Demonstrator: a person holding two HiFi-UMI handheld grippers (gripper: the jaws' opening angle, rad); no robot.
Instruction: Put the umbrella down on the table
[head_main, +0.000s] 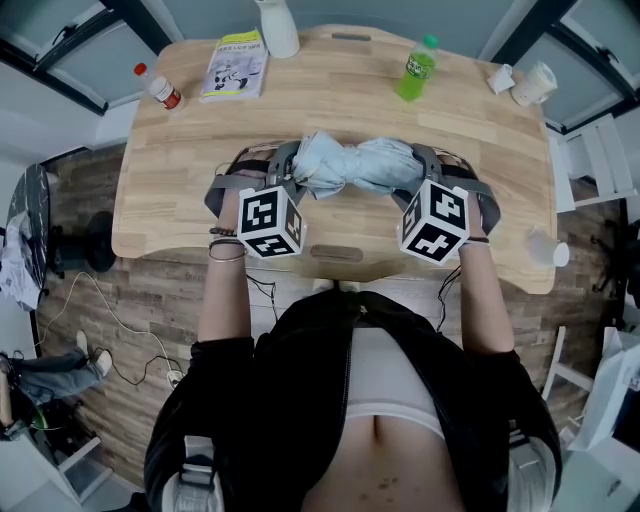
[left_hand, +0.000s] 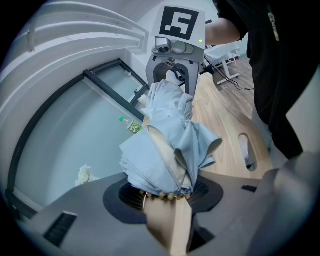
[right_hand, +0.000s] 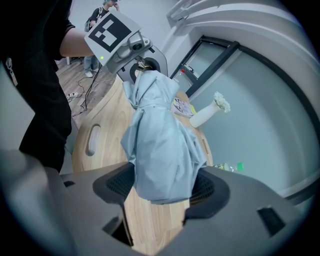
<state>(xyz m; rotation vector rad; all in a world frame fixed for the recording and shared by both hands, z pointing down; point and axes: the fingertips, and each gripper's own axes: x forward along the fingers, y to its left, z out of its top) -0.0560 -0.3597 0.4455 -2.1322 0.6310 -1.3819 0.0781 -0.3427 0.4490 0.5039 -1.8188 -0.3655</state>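
A folded light-blue umbrella (head_main: 352, 165) lies level between my two grippers, just above the wooden table (head_main: 180, 180), near its front edge. My left gripper (head_main: 290, 178) is shut on one end, where the ribs' small beige tips show at the pads in the left gripper view. There the umbrella (left_hand: 165, 145) fills the jaws of the left gripper (left_hand: 167, 194). My right gripper (head_main: 415, 172) is shut on the other end, with the umbrella's cloth (right_hand: 160, 145) bunched in the right gripper (right_hand: 162, 189). Each gripper view shows the opposite gripper at the far end of the umbrella.
At the table's back stand a green bottle (head_main: 416, 68), a booklet (head_main: 236, 65), a small red-capped bottle (head_main: 160, 87), a white vase (head_main: 277, 27) and cups (head_main: 530, 82). A slot handle (head_main: 330, 252) is cut near the front edge. A person's torso is close to the table.
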